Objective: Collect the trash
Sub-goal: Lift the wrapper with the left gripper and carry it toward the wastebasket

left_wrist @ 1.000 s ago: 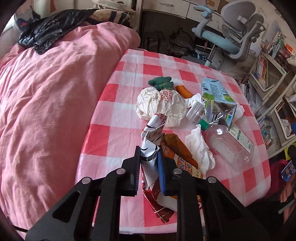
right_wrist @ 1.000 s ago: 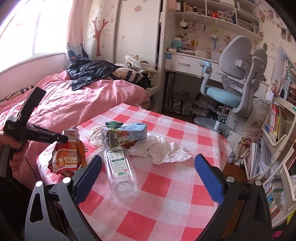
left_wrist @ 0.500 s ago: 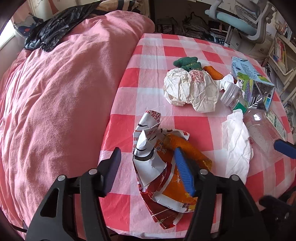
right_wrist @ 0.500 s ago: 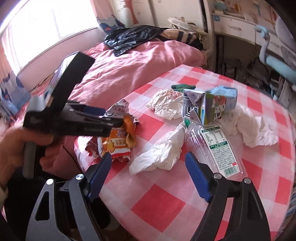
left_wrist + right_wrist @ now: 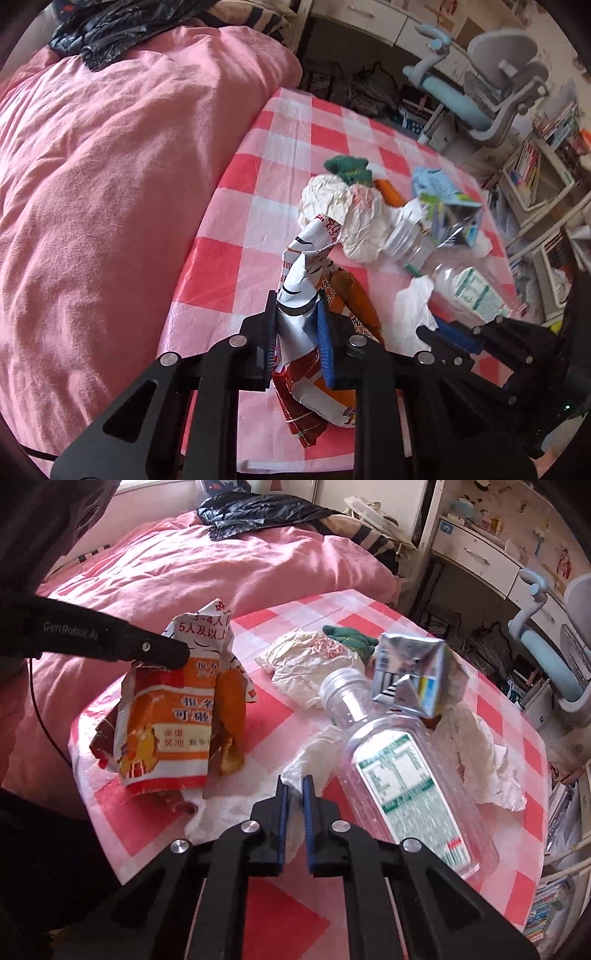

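My left gripper [image 5: 297, 317] is shut on a crumpled orange, red and white paper flyer [image 5: 306, 280] and lifts it off the checked table; the flyer also shows in the right wrist view [image 5: 177, 723]. My right gripper [image 5: 293, 794] is shut on a white tissue [image 5: 310, 757] beside a clear plastic bottle [image 5: 402, 771]. From the left wrist view the right gripper [image 5: 448, 334] reaches in at the lower right, over the tissue [image 5: 413, 306]. A crumpled white paper [image 5: 351, 214], a drink carton [image 5: 410, 675] and a green cloth [image 5: 349, 168] lie further back.
The round table with a red and white checked cloth [image 5: 295, 122] stands against a bed with a pink duvet [image 5: 110, 166]. A black jacket [image 5: 258, 513] lies on the bed. An office chair [image 5: 491, 92] and bookshelves [image 5: 543, 173] stand beyond the table. Another white tissue [image 5: 480, 760] lies right of the bottle.
My left gripper opened over the flyer half a second ago and has shut on it again, raising it. My right gripper came down from open and shut on the white tissue.
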A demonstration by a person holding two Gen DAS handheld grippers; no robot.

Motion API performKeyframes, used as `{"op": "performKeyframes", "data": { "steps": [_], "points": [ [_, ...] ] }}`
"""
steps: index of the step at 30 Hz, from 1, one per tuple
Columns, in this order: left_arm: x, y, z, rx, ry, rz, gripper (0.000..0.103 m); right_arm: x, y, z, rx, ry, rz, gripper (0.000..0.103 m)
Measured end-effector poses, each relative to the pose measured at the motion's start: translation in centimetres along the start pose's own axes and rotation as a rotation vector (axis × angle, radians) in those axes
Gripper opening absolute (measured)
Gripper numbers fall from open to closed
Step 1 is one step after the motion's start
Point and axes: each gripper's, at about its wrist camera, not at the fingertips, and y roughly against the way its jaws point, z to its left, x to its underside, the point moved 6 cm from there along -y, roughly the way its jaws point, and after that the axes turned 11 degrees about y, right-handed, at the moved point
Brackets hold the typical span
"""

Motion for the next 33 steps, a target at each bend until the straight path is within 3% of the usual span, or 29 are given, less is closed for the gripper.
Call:
{"op": "performKeyframes", "data": {
  "steps": [2, 4, 6, 9, 14, 22, 33],
  "points": [
    [-0.1, 0.5, 0.1, 0.011, 0.012, -0.011, 0.019, 0.0, 1.4, -0.4, -0.008, -0.017, -0.026, 0.008],
    [-0.1, 1.0, -0.2, -0.045, -0.035, -0.043, 0.019, 0.1, 2.5, -0.8, -0.004, -0.021, -0.038, 0.008],
    [-0.1, 1.8, -0.8, 0.030, -0.017, -0.046, 0.019, 0.6, 3.1, -0.8, -0.007, -0.021, -0.038, 0.008],
    [-0.2, 2.0, -0.3, 0.006, 0.001, -0.056, 0.019, 1.2, 3.3, -0.6, -0.025, -0.032, -0.039, 0.008],
    [-1.1, 3.3, 0.2, 0.107, 0.081, -0.098, 0.019, -0.1, 4.8, -1.3, -0.044, -0.064, -0.117, 0.008],
    [-1.8, 5.2, -1.3, 0.148, 0.058, -0.198, 0.019, 0.5, 7.9, -4.4, -0.013, -0.175, -0.246, 0.008],
    [-1.7, 5.1, -2.1, 0.134, 0.020, -0.206, 0.019, 0.9, 8.2, -5.8, 0.014, -0.207, -0.321, 0.008]
  ]
}}
